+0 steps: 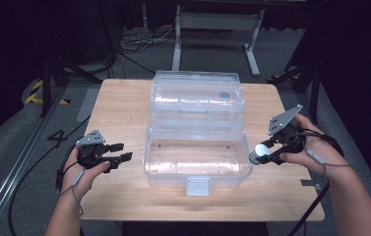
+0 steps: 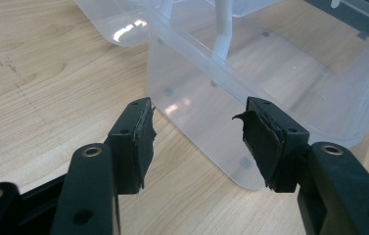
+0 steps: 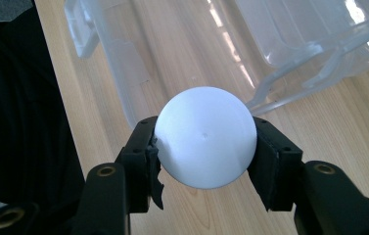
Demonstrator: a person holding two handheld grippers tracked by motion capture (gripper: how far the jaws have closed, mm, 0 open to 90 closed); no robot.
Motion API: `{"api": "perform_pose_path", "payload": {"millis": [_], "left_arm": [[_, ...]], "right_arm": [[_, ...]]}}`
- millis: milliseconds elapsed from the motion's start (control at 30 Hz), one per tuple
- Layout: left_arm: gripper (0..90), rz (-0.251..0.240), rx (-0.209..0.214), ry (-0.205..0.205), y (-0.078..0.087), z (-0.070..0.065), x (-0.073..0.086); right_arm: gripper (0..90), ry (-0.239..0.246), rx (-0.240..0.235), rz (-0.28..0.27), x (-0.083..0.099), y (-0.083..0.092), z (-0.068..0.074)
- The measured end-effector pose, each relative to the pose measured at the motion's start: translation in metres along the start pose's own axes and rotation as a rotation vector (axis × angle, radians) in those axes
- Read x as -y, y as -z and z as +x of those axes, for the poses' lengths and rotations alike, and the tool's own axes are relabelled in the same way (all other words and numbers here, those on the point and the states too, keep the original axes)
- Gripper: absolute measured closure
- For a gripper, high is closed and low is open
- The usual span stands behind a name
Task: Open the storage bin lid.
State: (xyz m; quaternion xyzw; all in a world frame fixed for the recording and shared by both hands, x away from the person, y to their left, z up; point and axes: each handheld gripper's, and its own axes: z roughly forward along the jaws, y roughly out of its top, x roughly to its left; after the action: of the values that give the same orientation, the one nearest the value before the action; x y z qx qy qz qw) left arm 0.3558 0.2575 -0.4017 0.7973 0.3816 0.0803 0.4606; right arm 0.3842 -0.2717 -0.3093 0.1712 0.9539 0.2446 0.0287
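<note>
A clear plastic box (image 1: 196, 162) stands in the middle of the wooden table with its lid (image 1: 198, 96) folded open behind it. My right gripper (image 1: 262, 153) hovers just right of the box's right wall, shut on a white ball (image 1: 261, 150). In the right gripper view the white ball (image 3: 205, 144) sits squeezed between both pads, with the box wall (image 3: 123, 63) just beyond. My left gripper (image 1: 122, 152) rests left of the box, jaws open and nothing between them. In the left gripper view my left gripper (image 2: 196, 134) points at the box's near corner (image 2: 241, 166).
The table (image 1: 119, 113) has bare wood to the left and right of the box. A small clear latch tab (image 1: 198, 186) sticks out at the box's front. Beyond the table stand a metal frame (image 1: 217, 29) and floor cables (image 1: 134, 44).
</note>
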Motion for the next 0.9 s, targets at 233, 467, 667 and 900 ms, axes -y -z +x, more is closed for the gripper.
{"api": "perform_pose_path", "payload": {"millis": [233, 467, 667, 900], "left_arm": [[45.6, 0.001, 0.0, -0.001, 0.0, 0.0, 0.0], [45.6, 0.002, -0.002, 0.001, 0.0, 0.001, 0.0], [45.5, 0.005, 0.0, -0.001, -0.001, 0.001, 0.001], [45.5, 0.006, 0.001, -0.003, -0.001, 0.001, 0.001]], "right_arm": [[50.1, 0.032, -0.015, 0.011, -0.009, -0.003, 0.005], [50.1, 0.052, -0.025, 0.005, -0.015, -0.006, 0.007], [50.1, 0.073, -0.042, 0.01, -0.021, -0.011, 0.008], [50.1, 0.095, -0.058, 0.011, -0.026, -0.016, 0.01]]}}
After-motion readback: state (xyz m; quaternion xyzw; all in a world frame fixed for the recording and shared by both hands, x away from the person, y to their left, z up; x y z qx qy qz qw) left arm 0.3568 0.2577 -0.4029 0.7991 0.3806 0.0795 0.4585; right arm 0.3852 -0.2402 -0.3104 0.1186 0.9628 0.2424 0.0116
